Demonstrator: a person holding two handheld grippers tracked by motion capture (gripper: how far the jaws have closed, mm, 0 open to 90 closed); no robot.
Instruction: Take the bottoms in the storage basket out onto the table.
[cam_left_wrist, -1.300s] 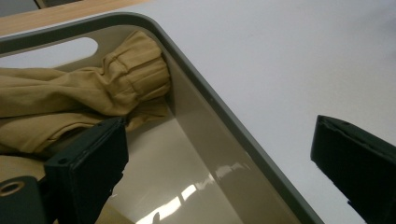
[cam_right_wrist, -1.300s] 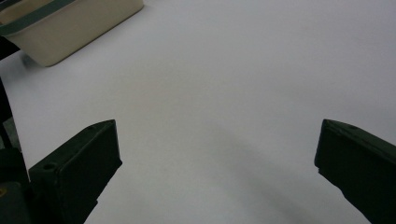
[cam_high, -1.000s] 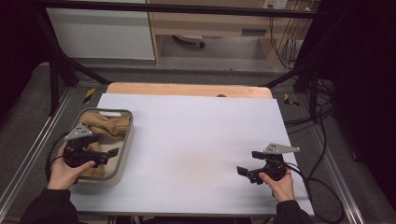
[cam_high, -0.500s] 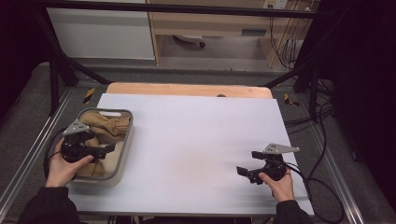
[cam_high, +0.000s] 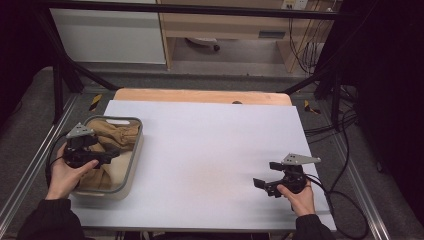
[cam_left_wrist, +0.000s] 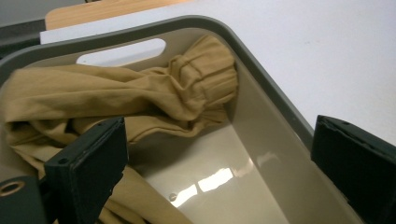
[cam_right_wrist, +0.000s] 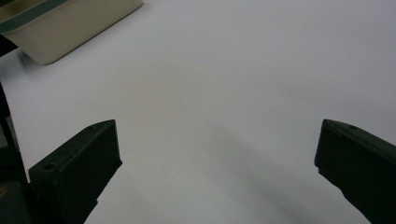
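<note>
A beige bin with a grey rim (cam_high: 134, 155) stands at the left of the white table (cam_high: 215, 145). A crumpled tan cloth (cam_high: 116, 135) lies inside it. My left gripper (cam_high: 111, 156) hovers over the bin's left side, open and holding nothing. In the left gripper view its wide-apart jaws (cam_left_wrist: 215, 140) frame the tan cloth (cam_left_wrist: 154, 98), bunched against the far wall below the handle slot, and the bare bin floor (cam_left_wrist: 243, 182). My right gripper (cam_high: 262, 185) rests low over the table's front right, open. The right gripper view shows its jaws (cam_right_wrist: 215, 140) over bare white surface, with a bin corner (cam_right_wrist: 70, 28) far off.
A wooden board edge (cam_high: 200, 95) runs along the table's far side. Black frame bars (cam_high: 65, 75) and metal rails border the table. Cables (cam_high: 340, 125) trail off to the right. Cabinets stand beyond the table.
My left gripper has shifted left and slightly back over the bin. The right gripper has stayed where it was.
</note>
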